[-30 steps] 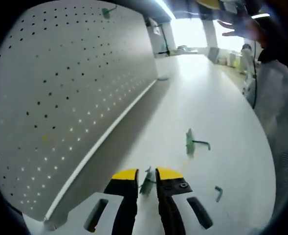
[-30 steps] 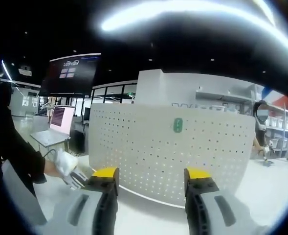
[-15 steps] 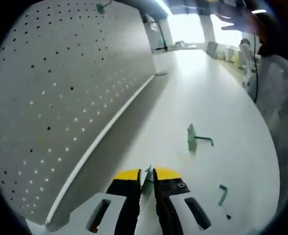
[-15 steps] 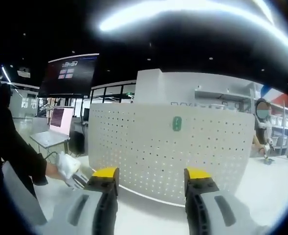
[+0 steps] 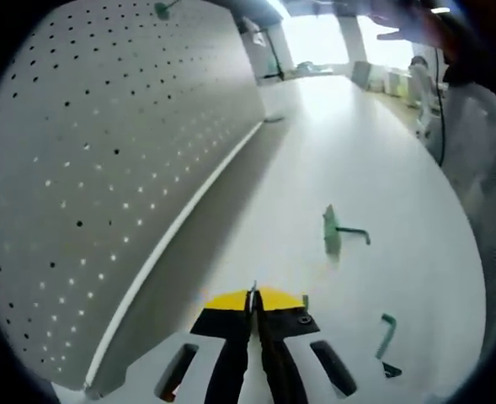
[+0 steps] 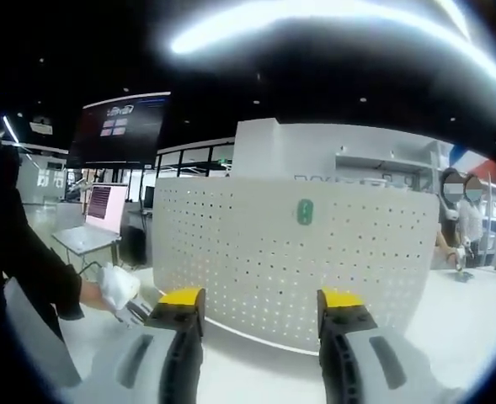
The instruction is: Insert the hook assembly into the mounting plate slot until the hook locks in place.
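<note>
In the left gripper view my left gripper point(image 5: 253, 300) is shut on a small green hook piece point(image 5: 253, 291); only a thin sliver of it shows between the yellow tips. Beyond it a green hook assembly point(image 5: 333, 231) with a dark bent hook lies on the white table point(image 5: 315, 151). A green mounting plate point(image 6: 305, 212) hangs on the white pegboard point(image 6: 290, 252), and the same plate point(image 5: 162, 9) sits near the top of the pegboard point(image 5: 104, 168) in the left gripper view. My right gripper point(image 6: 260, 300) is open and empty, facing the pegboard from a distance.
A loose green hook point(image 5: 386, 333) lies on the table right of my left gripper. A gloved hand point(image 6: 115, 284) holds the other gripper at the left of the right gripper view. A laptop point(image 6: 100, 206) stands behind, and people point(image 6: 458, 227) stand at the far right.
My left gripper's jaws have closed from a narrow gap to shut on the green hook piece. The left view has shifted slightly. The right gripper has stayed still and open.
</note>
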{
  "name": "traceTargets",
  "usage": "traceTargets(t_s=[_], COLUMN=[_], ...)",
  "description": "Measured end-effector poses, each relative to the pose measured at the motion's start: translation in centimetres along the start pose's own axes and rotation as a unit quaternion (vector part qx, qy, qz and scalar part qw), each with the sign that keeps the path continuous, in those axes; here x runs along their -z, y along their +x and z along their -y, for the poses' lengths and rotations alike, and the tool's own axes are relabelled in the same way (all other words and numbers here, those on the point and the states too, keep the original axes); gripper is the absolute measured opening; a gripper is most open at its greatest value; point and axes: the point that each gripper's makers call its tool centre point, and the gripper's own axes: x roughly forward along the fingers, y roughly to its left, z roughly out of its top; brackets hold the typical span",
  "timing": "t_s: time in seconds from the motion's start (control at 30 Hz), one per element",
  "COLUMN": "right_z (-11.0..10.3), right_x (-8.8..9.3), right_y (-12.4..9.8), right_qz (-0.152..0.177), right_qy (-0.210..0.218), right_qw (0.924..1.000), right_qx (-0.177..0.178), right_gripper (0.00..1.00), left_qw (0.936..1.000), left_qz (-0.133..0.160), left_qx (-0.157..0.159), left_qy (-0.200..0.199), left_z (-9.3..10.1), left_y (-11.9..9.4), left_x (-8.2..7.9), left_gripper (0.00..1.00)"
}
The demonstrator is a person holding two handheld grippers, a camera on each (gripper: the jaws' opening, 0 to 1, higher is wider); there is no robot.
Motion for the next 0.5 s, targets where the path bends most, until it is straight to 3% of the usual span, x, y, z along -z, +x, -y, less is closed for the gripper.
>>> traceTargets(t_s=[0.5], right_z=[-0.4], right_x=[-0.2], right_y=[0.1], right_qz=[0.002], right_qy=[-0.001], right_qw=[1.0], right_qx=[-0.006], right_gripper=[0.52], left_qw=[0.9994], left_qz=[0.015], left_qx=[-0.017], left_qy=[-0.027], left_z=[-0.9], left_y=[-1.4], left_x=[-0.7], left_gripper=[0.02])
